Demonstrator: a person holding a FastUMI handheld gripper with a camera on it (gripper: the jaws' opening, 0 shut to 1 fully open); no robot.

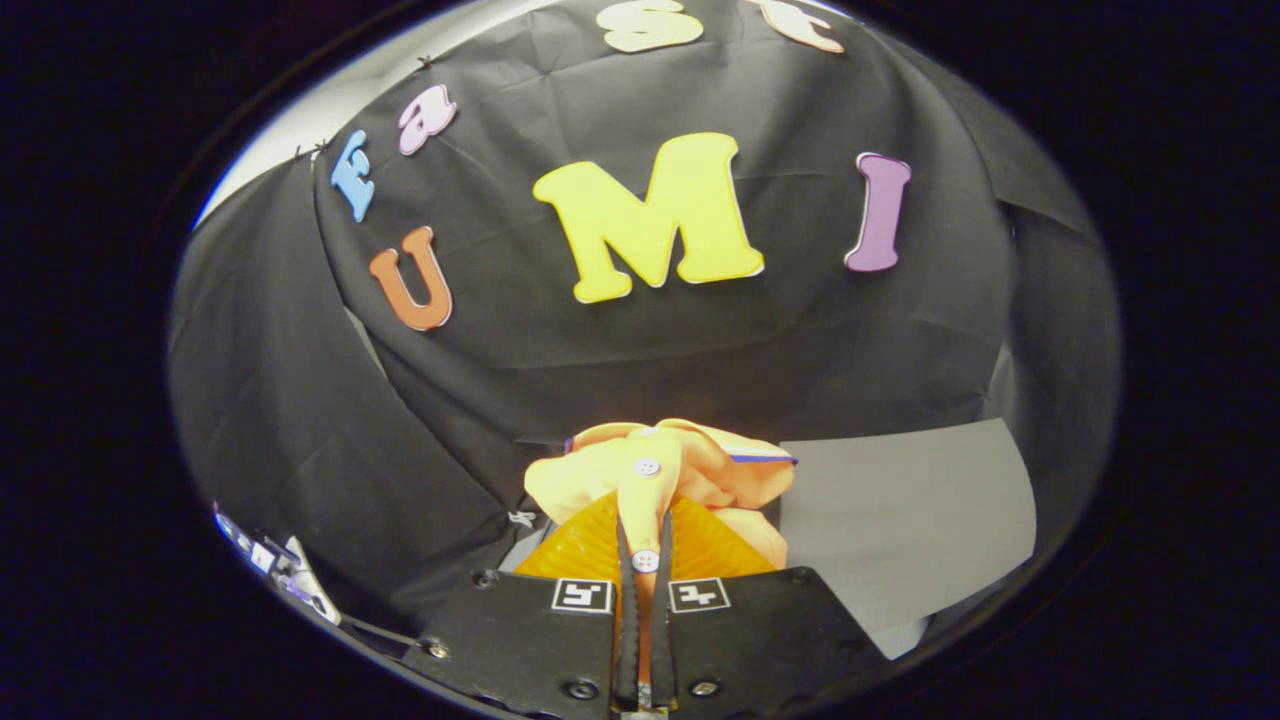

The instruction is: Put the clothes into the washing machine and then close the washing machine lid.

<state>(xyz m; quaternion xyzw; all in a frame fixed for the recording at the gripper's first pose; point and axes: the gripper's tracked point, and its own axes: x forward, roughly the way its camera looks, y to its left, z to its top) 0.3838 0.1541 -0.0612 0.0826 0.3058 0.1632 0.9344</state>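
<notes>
Nearest, at 6 o'clock, the gripper [645, 545] has its two fingers drawn almost together, clamped on a narrow strip of the yellow-orange garment [660, 470] that runs up between them. A white button [645, 561] sits on that strip right in the slot between the fingers. Just ahead of the fingertips the garment bunches into a loose lump of folds, held up off the surface, with a second white button [647, 466] at its middle and a thin dark edge trim showing toward 3 o'clock. Each finger carries a small square marker [582, 596] on its base. Beyond the garment, toward 4 o'clock, lies a flat grey sheet [900, 530]. Farthest off, from 9 through 12 to 3 o'clock, hangs the booth's black cloth wall [640, 350], creased and draped.
</notes>
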